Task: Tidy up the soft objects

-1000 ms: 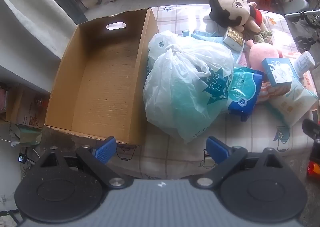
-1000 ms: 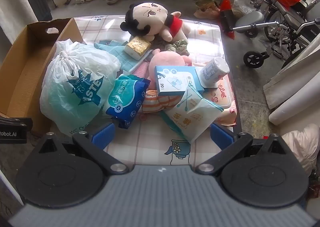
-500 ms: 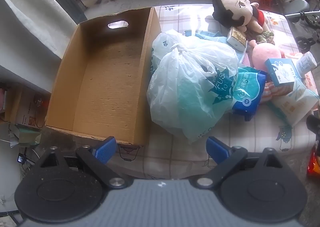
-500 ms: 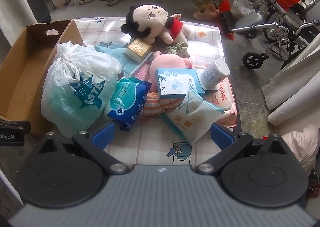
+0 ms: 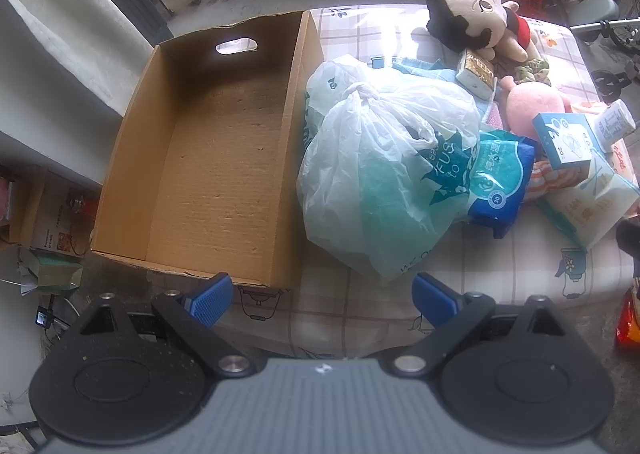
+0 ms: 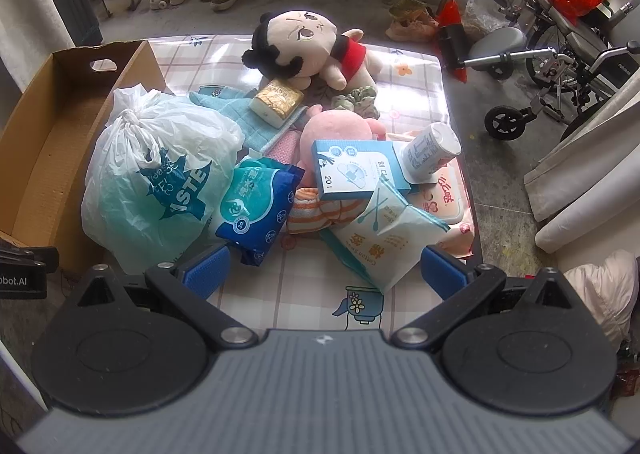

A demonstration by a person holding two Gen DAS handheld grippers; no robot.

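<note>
Both grippers hang spread wide and hold nothing: the left gripper (image 5: 322,296) hovers over the near edge of the bench (image 5: 500,266), between the cardboard box (image 5: 208,157) and the tied plastic bag (image 5: 384,169), while the right gripper (image 6: 324,268) hovers over the near side of the pile, its blue pads (image 6: 202,268) well apart.

On the bench's checked cover, the cardboard box stands open at the left edge, its long axis running away from the cameras, with a handle cutout in the far wall. Touching the box's right wall lies the plastic bag (image 6: 160,177), white with teal print, knot toward the far side and bulk toward the near side. Leaning on the bag's right side is a blue tissue pack (image 6: 260,209), long axis running near to far. Just beside that lie a striped orange cloth (image 6: 320,207), a cotton swab pouch (image 6: 386,232) pointing diagonally toward the near right, and a blue-and-white box (image 6: 352,169) lying flat on a pink plush (image 6: 336,125). A white canister (image 6: 430,151) lies tilted on the box's right end. At the far side a black-haired doll (image 6: 308,43) in a red top lies on its back, head to the left, body stretching right. A gold-wrapped block (image 6: 278,99) rests on a light blue towel (image 6: 228,105) near the doll.
</note>
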